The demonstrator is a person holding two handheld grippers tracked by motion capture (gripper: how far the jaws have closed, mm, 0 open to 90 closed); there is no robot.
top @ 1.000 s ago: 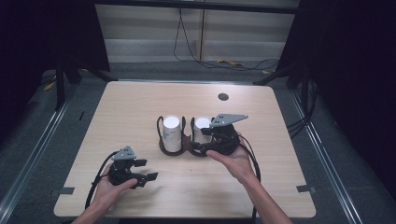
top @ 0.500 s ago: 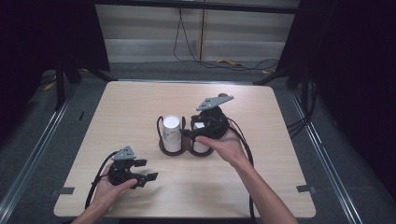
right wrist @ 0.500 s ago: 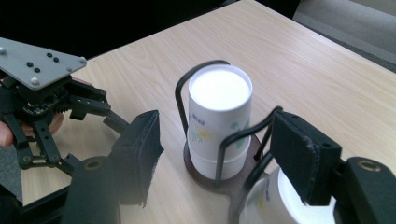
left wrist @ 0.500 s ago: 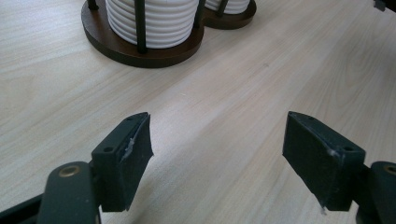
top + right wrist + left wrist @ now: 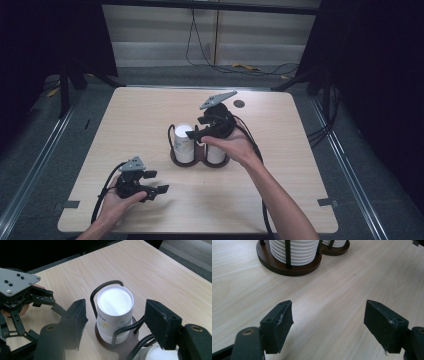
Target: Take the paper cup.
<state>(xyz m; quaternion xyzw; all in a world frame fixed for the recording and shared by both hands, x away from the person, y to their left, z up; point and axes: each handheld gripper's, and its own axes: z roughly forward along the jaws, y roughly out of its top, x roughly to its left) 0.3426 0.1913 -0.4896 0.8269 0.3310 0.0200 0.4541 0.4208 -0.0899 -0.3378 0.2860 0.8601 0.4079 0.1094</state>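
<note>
While the left gripper (image 5: 159,189) rests low on the near edge of the table (image 5: 300,165), jaws apart on nothing and just opening wider, it's parked clear of the action. Mid-table, the right gripper (image 5: 192,134) hovers over the wire cup holder (image 5: 113,343), jaws closing in but gripping nothing. Below them stands the left cup stack (image 5: 115,315), upright in its ring, probably the pick.

surface: light wooden table (image 5: 125,120) | on it: dark wooden two-ring cup holder (image 5: 187,161), mid-table | dark round spot (image 5: 239,104), far edge
</note>
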